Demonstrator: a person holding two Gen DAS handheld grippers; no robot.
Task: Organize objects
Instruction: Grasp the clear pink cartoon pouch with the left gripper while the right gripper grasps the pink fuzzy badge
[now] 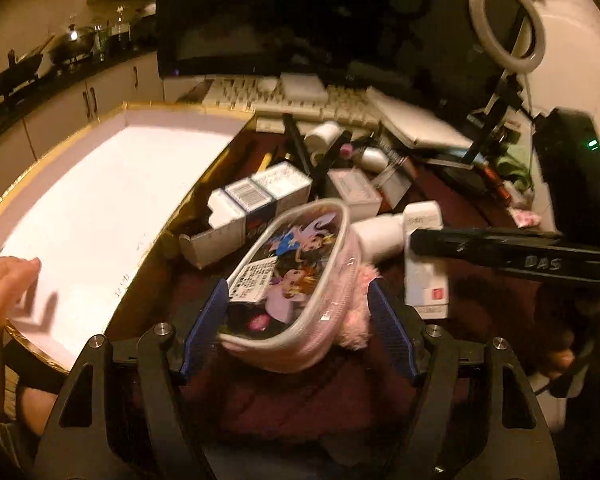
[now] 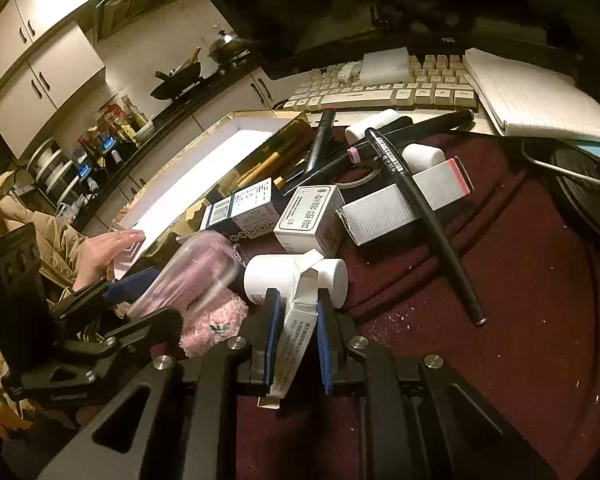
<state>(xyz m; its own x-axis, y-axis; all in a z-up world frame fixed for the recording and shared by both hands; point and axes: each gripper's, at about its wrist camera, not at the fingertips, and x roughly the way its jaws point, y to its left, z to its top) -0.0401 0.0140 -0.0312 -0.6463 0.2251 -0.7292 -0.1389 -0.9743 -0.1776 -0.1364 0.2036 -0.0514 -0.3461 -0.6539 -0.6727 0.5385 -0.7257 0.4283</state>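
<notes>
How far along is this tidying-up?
Barely begun. Done: nothing visible; the gold-edged white box looks empty, a hand on its rim. In hand: the right hand-held gripper is shut on a slim white carton; the left hand-held gripper stands open around a clear cartoon-print pouch. Left: the small boxes, black pens and white bottle on the maroon cloth.

The black arm of the right gripper [image 1: 512, 254] carries raised letters "DAS". The dark monitor [image 2: 380, 8] behind the keyboard shows "TCL" on its lower bezel. A small white carton [image 2: 314, 216] on the maroon cloth bears the large Chinese characters 愈裂贴膏. A barcode sits on the blue and white box [image 1: 250, 196], its digits too small to read.
</notes>
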